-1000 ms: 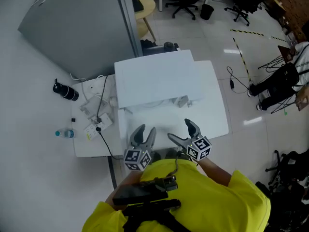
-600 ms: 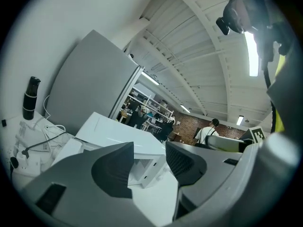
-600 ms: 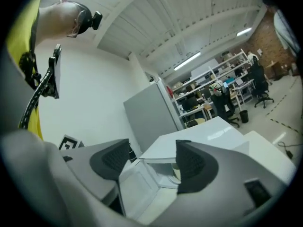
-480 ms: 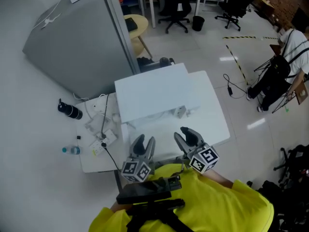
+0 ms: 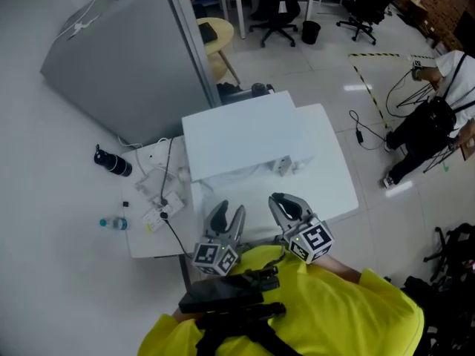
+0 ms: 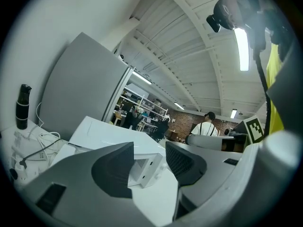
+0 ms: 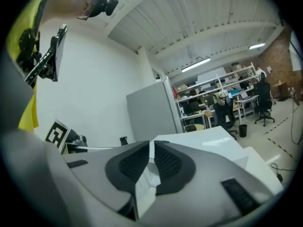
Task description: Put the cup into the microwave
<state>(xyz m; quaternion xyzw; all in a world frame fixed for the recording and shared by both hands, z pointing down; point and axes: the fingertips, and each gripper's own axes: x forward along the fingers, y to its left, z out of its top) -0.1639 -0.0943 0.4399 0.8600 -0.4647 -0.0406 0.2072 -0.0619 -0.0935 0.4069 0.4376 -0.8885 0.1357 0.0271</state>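
Observation:
The white box-shaped microwave (image 5: 241, 136) stands on a white table (image 5: 330, 188); from above I cannot tell how its door stands. No cup shows clearly. A small white boxy object (image 5: 281, 166) sits on the table in front of the microwave and appears beyond the left jaws (image 6: 142, 169). My left gripper (image 5: 228, 215) hovers over the table's near edge, open and empty (image 6: 149, 150). Beside it, my right gripper (image 5: 285, 201) has its jaws closing, almost together, with nothing between them (image 7: 152, 145).
A lower white surface left of the table carries cables and a power strip (image 5: 159, 199). A black bottle (image 5: 111, 162) and a small water bottle (image 5: 111, 222) lie on the floor nearby. A grey partition (image 5: 119, 58) stands behind. A person (image 5: 445, 87) and office chairs are far right.
The right jaws went from wide open to nearly together. Both grippers have lifted slightly near the table's front edge, and the head view has shifted.

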